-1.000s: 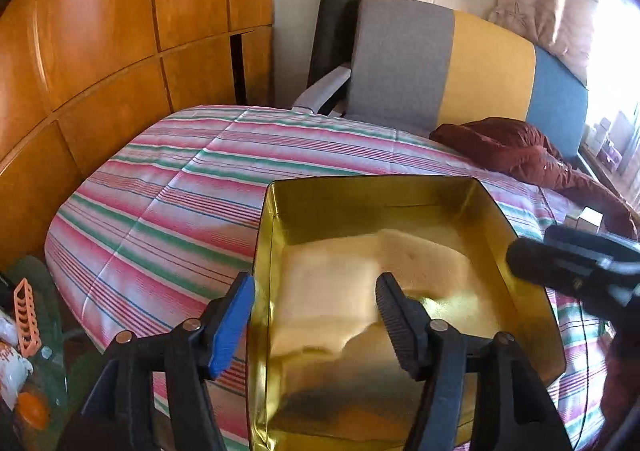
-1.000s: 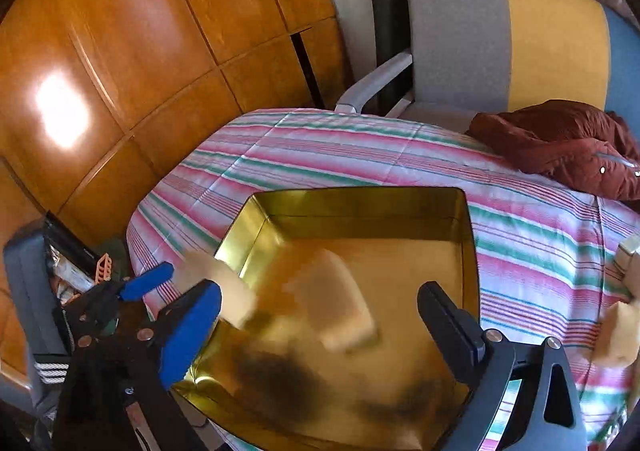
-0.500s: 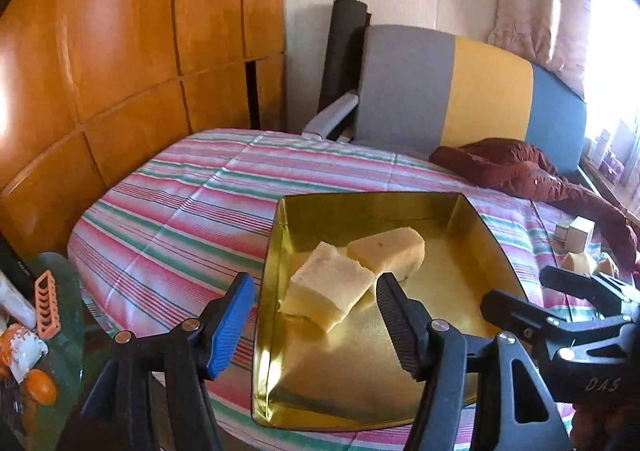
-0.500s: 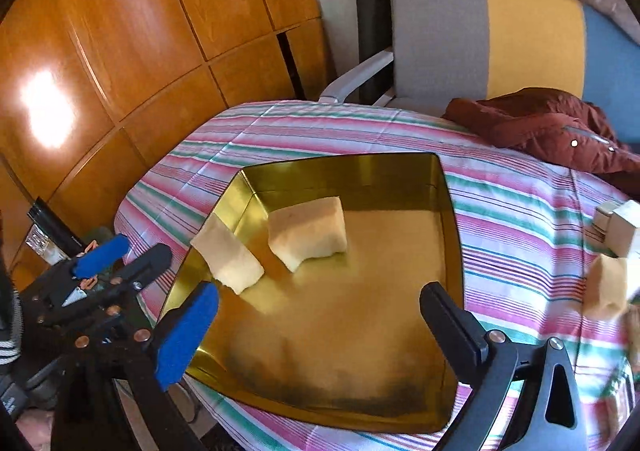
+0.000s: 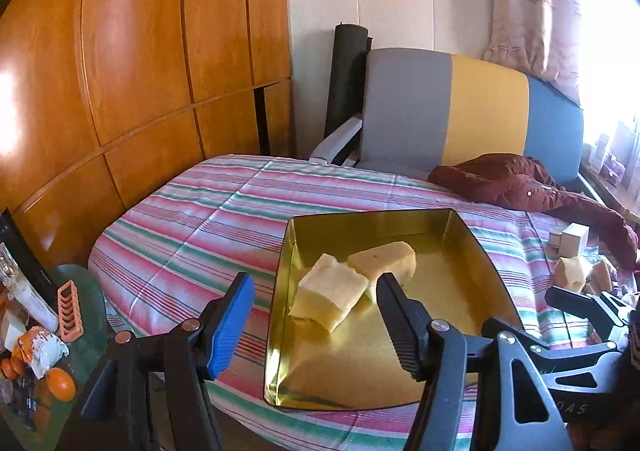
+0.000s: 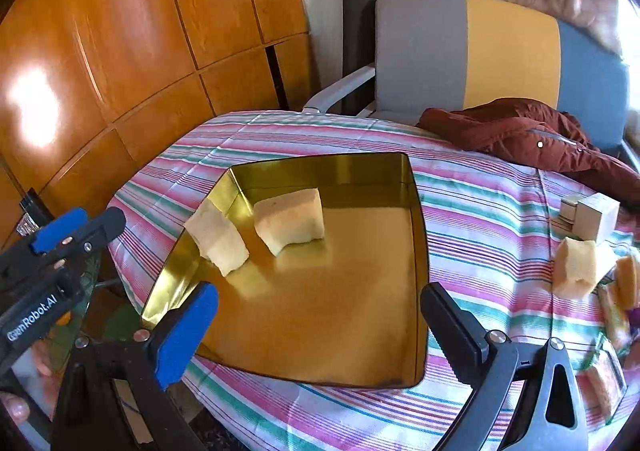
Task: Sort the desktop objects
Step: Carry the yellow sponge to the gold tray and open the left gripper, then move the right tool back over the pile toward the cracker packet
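Note:
A gold metal tray lies on the striped tablecloth. Two pale yellow sponge blocks rest in its far left part, one leaning on the left wall, the other beside it. My left gripper hangs open above the tray's near left corner, with nothing between its fingers. My right gripper is open and empty too, over the tray's near edge. Each one shows at the side of the other's view: the right gripper and the left gripper.
More sponge pieces and a small white box lie on the cloth right of the tray. A maroon jacket is draped at the back right. A glass side table with oranges and packets stands lower left.
Both grippers have drawn back and away from the tray, the left one also rising. The two sponge blocks, blurred a second ago, now lie still in the tray.

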Motion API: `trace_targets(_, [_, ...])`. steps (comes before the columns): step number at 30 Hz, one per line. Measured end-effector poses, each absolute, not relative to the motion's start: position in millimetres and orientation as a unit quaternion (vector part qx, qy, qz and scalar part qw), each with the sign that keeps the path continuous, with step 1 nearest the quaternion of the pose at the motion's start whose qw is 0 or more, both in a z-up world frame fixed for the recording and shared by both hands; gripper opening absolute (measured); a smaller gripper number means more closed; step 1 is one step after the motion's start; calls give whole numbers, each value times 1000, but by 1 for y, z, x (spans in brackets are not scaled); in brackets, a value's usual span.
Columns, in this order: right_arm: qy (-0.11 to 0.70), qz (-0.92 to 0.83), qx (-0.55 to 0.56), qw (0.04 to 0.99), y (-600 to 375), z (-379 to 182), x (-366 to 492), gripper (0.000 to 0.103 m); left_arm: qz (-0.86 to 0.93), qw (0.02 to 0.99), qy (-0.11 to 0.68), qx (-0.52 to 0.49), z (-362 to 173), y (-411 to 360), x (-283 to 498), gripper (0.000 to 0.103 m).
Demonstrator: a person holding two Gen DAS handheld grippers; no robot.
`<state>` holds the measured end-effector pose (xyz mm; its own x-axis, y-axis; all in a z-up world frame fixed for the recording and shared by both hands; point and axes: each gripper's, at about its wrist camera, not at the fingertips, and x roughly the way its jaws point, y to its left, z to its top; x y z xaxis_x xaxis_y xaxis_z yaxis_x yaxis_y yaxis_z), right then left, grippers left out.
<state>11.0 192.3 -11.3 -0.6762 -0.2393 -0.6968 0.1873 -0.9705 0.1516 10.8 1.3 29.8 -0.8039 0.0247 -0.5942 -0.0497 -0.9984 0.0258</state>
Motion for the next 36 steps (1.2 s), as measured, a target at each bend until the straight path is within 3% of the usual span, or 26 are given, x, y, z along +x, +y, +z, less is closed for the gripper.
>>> trace_targets(36, [-112,-916,384,-24,346,-25,54,101,939,96,100,-315,32,78,25,64])
